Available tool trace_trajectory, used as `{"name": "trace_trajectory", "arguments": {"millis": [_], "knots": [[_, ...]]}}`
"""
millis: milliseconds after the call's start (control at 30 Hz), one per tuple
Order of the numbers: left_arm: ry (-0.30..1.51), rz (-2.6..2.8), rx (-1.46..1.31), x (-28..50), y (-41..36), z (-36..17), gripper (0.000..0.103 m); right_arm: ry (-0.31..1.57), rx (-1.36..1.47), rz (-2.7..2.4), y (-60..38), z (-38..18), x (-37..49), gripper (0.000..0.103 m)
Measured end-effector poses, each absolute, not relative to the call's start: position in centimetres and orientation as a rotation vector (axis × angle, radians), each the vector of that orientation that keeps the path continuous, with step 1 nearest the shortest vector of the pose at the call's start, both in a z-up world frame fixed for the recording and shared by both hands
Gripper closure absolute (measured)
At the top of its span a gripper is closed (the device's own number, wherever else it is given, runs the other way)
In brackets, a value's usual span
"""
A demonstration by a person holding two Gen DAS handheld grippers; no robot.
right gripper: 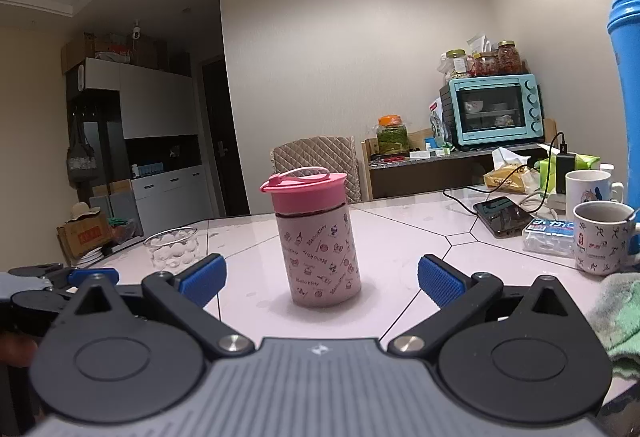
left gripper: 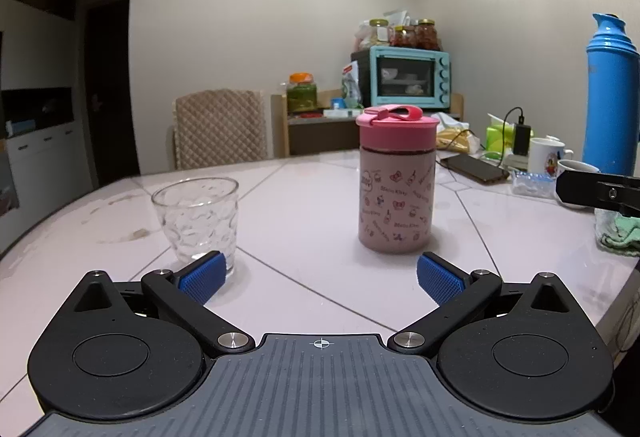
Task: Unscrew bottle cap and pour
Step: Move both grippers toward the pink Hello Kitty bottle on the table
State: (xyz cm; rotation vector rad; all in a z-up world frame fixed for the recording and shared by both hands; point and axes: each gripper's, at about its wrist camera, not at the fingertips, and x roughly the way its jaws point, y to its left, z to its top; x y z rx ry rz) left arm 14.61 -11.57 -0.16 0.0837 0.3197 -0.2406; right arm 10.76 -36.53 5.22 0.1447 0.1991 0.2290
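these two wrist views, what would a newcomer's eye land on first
The pink bottle with its pink cap on stands upright mid-table, straight ahead of the open right gripper. A clear empty glass sits to its left, just beyond the open left gripper. A tall blue thermos rises at the table's right edge.

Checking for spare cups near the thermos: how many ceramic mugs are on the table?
2: a patterned mug nearest the right edge, and a white mug just behind it, both beside the blue thermos. Clutter could hide more.
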Motion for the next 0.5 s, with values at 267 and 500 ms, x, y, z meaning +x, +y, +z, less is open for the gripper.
{"name": "trace_trajectory", "arguments": {"millis": [267, 500], "knots": [[0.328, -0.257, 0.077, 15.7, -12.2, -0.2, 0.0, 0.212, 0.134, 0.236, -36.8, 5.4, 12.4, 0.0], [0.332, -0.28, 0.077, 16.9, -12.8, 0.1, 0.0, 0.22, 0.131, 0.235, -37.0, 5.6, 13.4, 0.0]]}}
